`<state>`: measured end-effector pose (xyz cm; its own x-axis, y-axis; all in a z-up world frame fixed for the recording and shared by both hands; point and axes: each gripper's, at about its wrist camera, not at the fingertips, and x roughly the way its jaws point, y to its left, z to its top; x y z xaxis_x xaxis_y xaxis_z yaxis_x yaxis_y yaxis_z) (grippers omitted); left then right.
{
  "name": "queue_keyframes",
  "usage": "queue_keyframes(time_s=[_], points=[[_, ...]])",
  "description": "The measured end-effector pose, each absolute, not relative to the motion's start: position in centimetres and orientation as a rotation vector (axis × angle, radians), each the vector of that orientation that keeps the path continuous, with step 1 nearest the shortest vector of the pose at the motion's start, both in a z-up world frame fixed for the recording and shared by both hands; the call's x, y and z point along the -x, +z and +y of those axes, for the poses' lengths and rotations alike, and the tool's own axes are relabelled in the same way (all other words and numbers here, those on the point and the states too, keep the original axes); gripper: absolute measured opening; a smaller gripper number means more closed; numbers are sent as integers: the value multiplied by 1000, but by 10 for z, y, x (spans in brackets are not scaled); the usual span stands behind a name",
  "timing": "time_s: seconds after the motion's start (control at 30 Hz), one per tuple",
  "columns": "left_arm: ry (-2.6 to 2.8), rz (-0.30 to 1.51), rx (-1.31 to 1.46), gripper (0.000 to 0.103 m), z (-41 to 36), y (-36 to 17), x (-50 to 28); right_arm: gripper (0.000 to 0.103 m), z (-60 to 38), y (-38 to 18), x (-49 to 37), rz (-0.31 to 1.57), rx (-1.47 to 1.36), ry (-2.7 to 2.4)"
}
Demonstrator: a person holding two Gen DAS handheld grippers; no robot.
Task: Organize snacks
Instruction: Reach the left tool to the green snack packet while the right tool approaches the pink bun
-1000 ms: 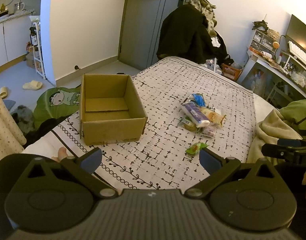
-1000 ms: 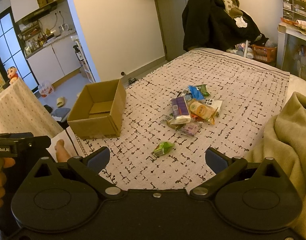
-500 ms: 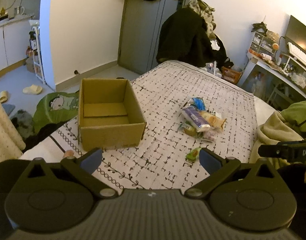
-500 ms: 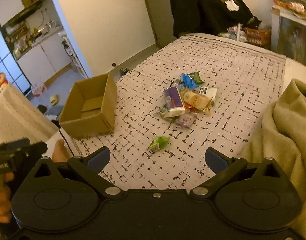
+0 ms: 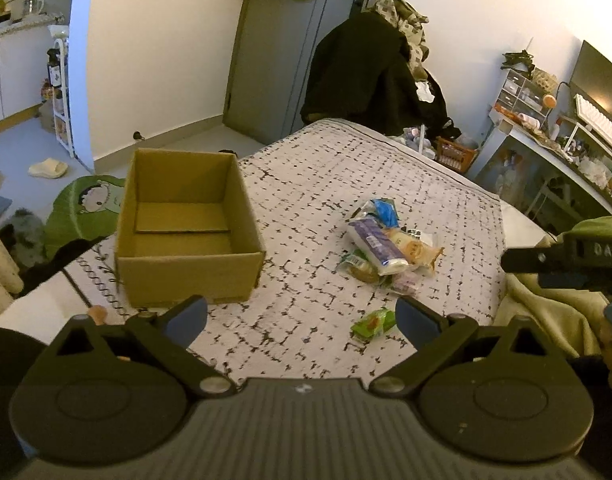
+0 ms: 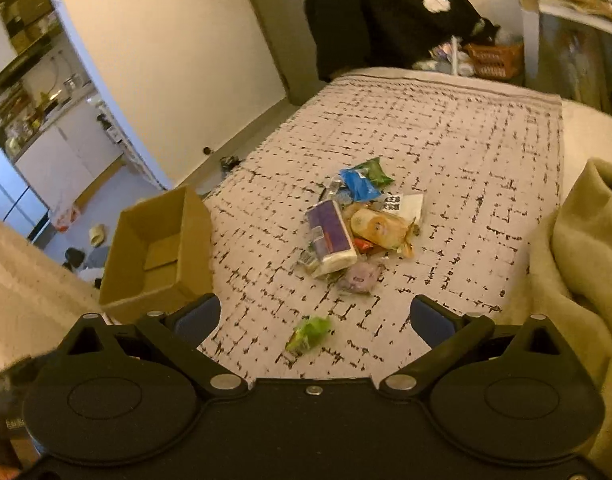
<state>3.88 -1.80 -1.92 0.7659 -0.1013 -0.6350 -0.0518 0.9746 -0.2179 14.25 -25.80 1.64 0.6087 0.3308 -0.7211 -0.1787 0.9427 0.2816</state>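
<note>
Hovering above the near end of the bed: right gripper [image 6: 313, 318], fingers spread wide, nothing between them. Small green snack packet [image 6: 309, 333] lies on the bedspread just ahead of it, between the two blue fingertips as seen from the right wrist. Left gripper [image 5: 301, 315] likewise spread wide and empty, also above the bedspread; the same green packet sits close to its right fingertip in the left wrist view.

Farther out, snack pile [image 6: 355, 226] rests mid-bed, apart from the green packet: a purple-and-white pack, an orange-tan pack touching it, a blue wrapper and a dark green wrapper at the far side, a pale purple packet at the near side.

Cardboard box [image 5: 186, 224] stands open-topped on the bedspread [image 5: 317, 184] to the left of the pile, well apart from it; interior shows only its bottom flaps. Beige blanket [image 6: 585, 248] bunched at the right edge of the bed.
</note>
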Motion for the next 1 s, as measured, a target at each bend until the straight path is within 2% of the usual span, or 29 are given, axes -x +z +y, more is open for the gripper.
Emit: queue_keyframes(time_s=[0.2,0.3,0.4,0.47,0.53,1.0], points=[[-36,719,253,99,-28,-31,-58,99,-258,1,-173,934,-254,279],[-39,742,262,95,-33,-39,-70,96,-259,-4,-183,956,-281,286],[-42,757,285,87,-37,-45,-80,93,-257,-7,-192,969,-253,272],[-53,780,297,76,-41,-50,-89,92,-258,-10,-199,977,-241,268],[-61,794,300,73,-46,-55,-96,91,-257,-11,-205,979,-221,268],[-110,877,311,72,-81,-90,-128,84,-271,-38,-223,1006,-271,251]])
